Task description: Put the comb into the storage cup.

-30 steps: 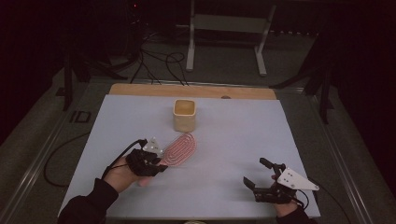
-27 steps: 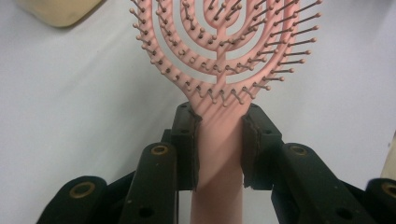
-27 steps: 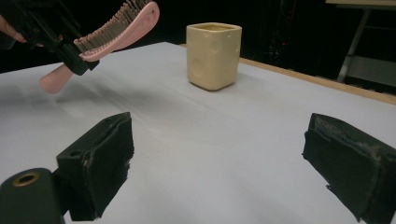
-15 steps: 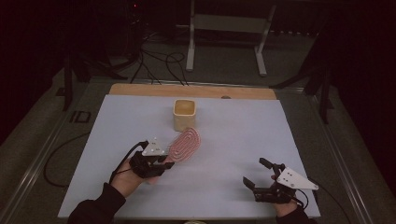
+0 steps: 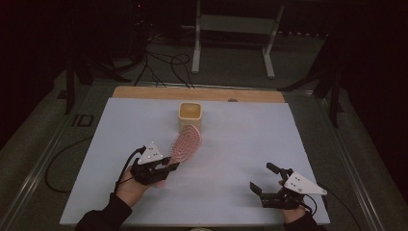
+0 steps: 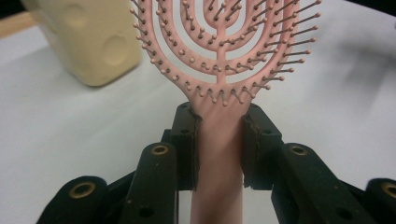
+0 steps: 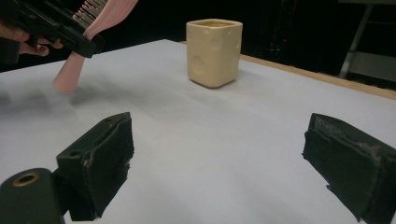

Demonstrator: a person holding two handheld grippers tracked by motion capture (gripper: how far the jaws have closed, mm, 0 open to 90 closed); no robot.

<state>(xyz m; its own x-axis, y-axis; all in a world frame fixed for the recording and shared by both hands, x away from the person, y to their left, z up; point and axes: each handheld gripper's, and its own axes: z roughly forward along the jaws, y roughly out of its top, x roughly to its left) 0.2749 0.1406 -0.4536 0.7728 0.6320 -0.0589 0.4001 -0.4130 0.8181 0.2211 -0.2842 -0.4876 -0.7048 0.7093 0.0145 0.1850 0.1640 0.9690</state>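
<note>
Hairbrush status first: I have the pink brush clamped by its handle in the left gripper, with both black pads pressed flat against the handle's two sides just below the point where the handle widens into the head. In the left gripper view the open, looped head rises away from the jaws with its bristles facing the camera, and the free end of the handle runs down past the pads toward the bottom edge. In the high view I see the brush at the near left of the white table, its head angled up and toward the far right, ending just in front of the cup. In the right gripper view the handle tip sits close above the table surface; I cannot tell whether it touches. The cup is a cream, square-sided vessel standing upright near the far middle of the table, with round dimples in its walls, and its opening faces up. My right gripper rests at the near right corner, well apart from the brush and the cup, with its jaws spread wide and nothing between them. Its own view looks across bare tabletop toward the cup.
</note>
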